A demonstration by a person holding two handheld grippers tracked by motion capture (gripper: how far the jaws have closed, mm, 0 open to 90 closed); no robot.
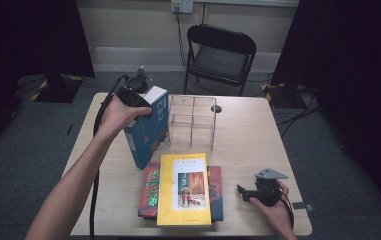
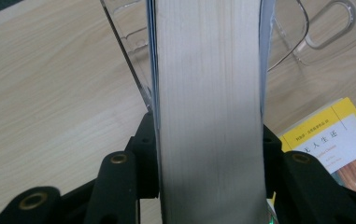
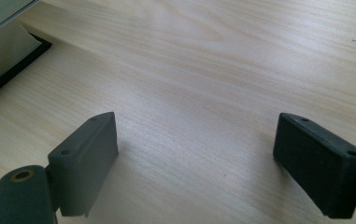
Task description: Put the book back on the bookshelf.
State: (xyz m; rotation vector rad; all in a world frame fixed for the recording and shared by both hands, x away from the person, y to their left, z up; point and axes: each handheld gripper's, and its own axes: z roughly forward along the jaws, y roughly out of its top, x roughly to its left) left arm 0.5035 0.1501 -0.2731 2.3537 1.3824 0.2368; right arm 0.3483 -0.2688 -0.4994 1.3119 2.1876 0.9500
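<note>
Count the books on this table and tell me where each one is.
3. A blue book stands held in the left gripper beside the clear rack; a yellow book lies on a red book near the front edge. More could be hidden underneath.

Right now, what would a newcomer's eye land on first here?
The blue book, standing upright on the table beside the clear acrylic organizer, clamped by the left gripper. Next, the yellow book stacked on a red book at the near edge, with the right gripper open beside them.

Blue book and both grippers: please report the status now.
Left gripper shut on blue book, book upright beside clear organizer. Right gripper open, nothing between its fingers. Yellow book flat on table, not in the way.
</note>
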